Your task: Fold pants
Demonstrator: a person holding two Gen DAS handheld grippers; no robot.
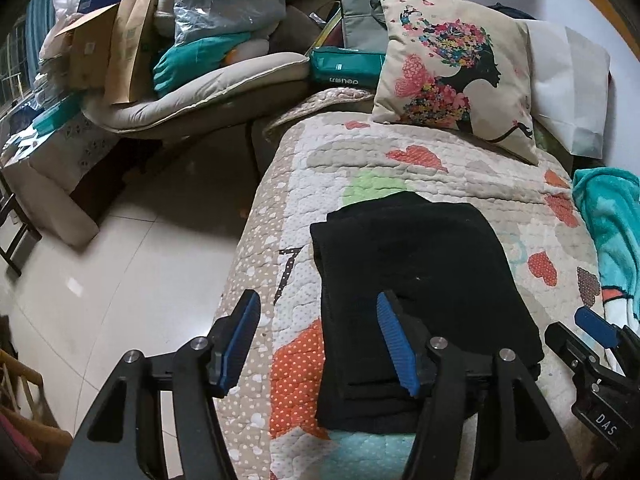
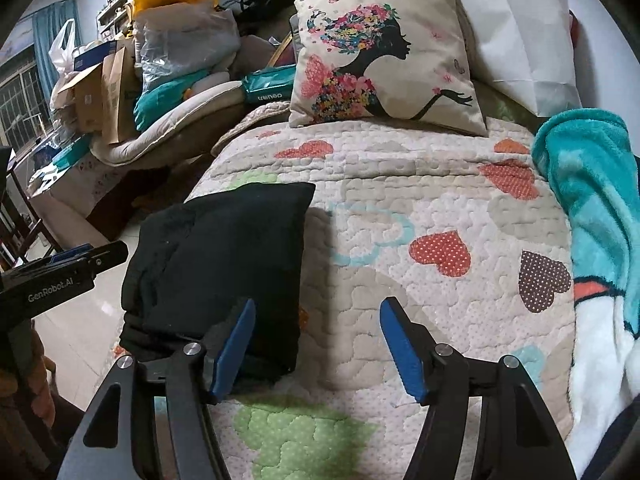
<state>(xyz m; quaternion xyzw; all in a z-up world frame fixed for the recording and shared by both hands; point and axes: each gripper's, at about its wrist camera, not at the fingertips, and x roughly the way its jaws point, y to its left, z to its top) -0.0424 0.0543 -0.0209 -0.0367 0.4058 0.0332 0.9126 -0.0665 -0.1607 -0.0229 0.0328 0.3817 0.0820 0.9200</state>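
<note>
Pants (image 1: 420, 280) folded, near bed (image 1: 400, 168) edge; left gripper (image 1: 318, 340) and right gripper (image 2: 318, 344) fingers spread, empty; risk: snagging stack, unfolding or sliding it floorward.

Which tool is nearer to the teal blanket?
The right tool. It hovers open over the quilt, with the teal blanket beside it. The left tool is open beyond the black pants.
</note>
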